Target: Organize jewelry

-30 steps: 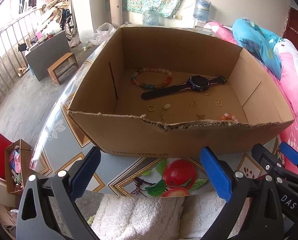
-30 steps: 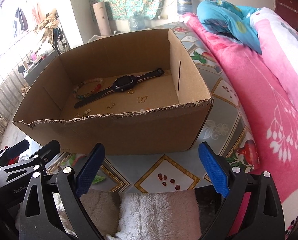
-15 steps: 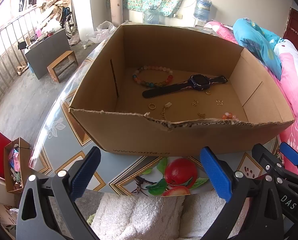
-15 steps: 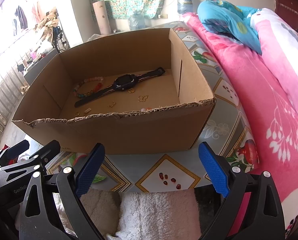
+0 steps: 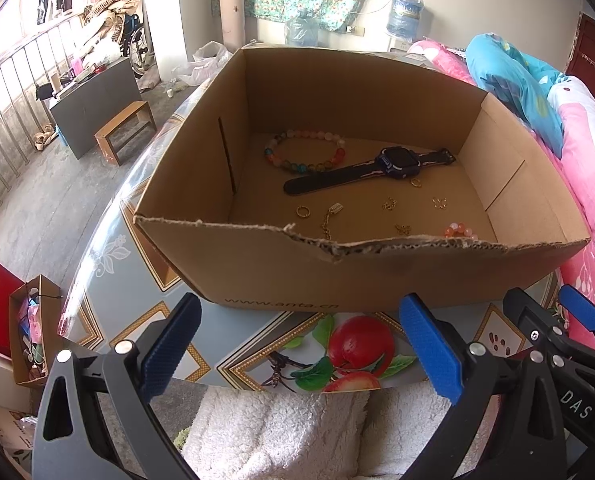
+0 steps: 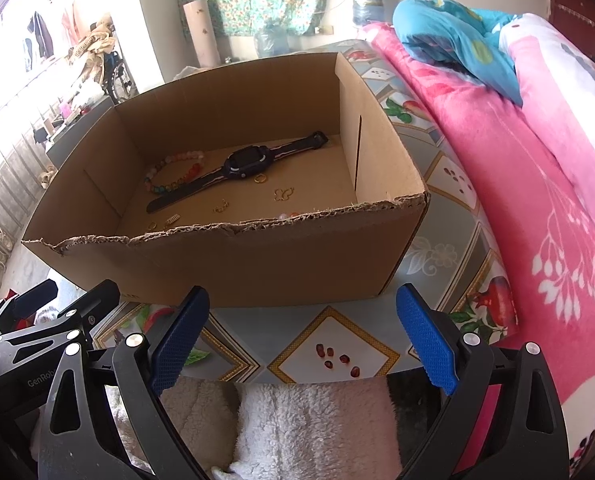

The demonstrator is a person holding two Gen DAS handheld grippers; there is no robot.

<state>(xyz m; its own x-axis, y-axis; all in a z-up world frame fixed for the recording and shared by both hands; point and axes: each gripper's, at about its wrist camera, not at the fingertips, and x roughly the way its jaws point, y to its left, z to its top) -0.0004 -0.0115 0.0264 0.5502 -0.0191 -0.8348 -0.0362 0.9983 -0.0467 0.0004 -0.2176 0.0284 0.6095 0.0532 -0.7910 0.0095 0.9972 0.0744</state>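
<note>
Left gripper (image 5: pixel 297 348) and right gripper (image 6: pixel 303 340), fingers spread, empty; smartwatch (image 5: pixel 367 170) in cardboard box (image 5: pixel 337 272): light, strap flexible, likely best pinched at its rigid case

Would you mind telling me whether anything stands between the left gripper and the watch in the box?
Yes: the cardboard box's torn front wall rises between the open left gripper and the watch; above that wall, nothing visible blocks.

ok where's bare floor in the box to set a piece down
Free: the strip along the left wall beside the bead bracelet, and the right end past the watch buckle. Crowded: the middle and near side, with gold ring, chain and small charms.
</note>
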